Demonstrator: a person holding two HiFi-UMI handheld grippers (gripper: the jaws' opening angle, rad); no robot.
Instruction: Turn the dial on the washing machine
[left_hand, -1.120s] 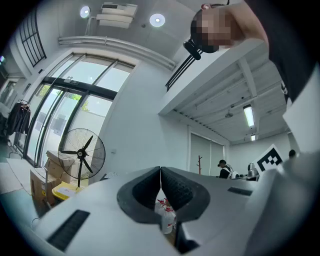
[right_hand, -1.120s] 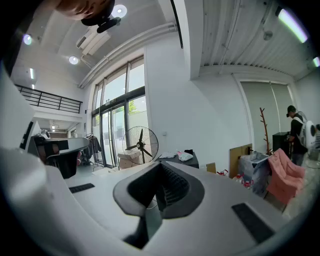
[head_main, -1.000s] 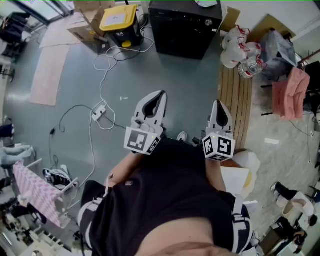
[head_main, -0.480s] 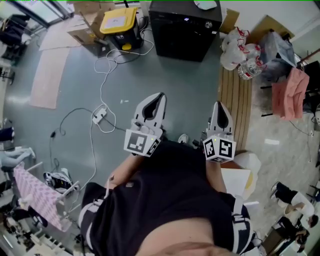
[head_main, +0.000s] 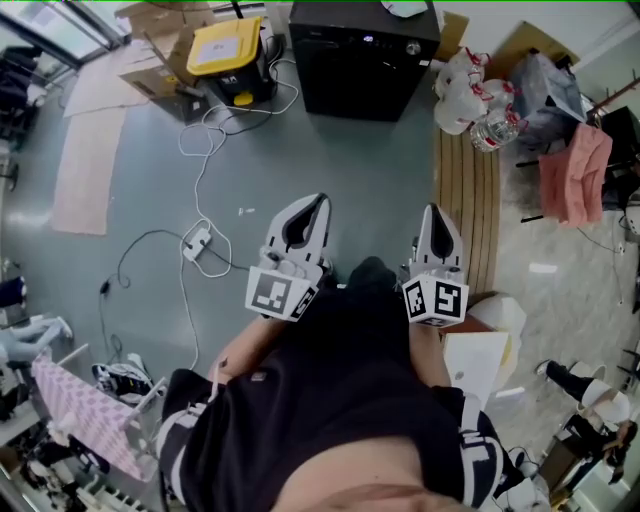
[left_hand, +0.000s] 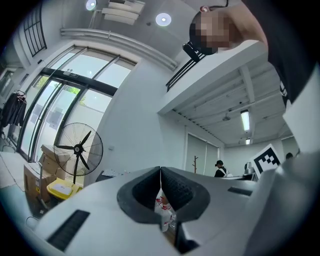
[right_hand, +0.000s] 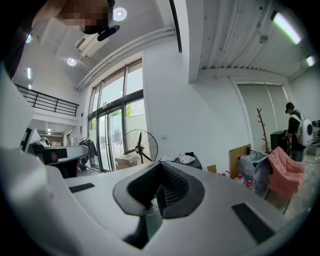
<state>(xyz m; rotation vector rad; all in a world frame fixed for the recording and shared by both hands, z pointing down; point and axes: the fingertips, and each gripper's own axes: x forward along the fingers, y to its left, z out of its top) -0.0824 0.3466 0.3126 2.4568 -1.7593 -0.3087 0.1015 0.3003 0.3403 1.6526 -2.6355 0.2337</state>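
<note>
The black washing machine (head_main: 365, 55) stands at the far end of the grey floor, with its small silver dial (head_main: 412, 47) on the top front right. Both grippers hang in front of my body, well short of the machine. My left gripper (head_main: 319, 201) points toward it with its jaws shut and nothing between them; its own view shows the dark pads (left_hand: 175, 187) meeting. My right gripper (head_main: 437, 209) is likewise shut and empty, pads (right_hand: 172, 187) closed together. The machine's dark top (right_hand: 189, 161) shows in the right gripper view, far beyond the jaws.
A yellow-lidded box (head_main: 228, 45) and a cardboard box (head_main: 160, 65) sit left of the machine. A white cable with a power strip (head_main: 197, 240) crosses the floor on the left. A slatted wooden board (head_main: 468, 190), bags of bottles (head_main: 472, 90) and a pink cloth (head_main: 575, 170) lie on the right.
The floor and its cable have slid slightly toward me in the head view, and a dark leg now shows between the grippers. Both grippers stay shut and keep their pose.
</note>
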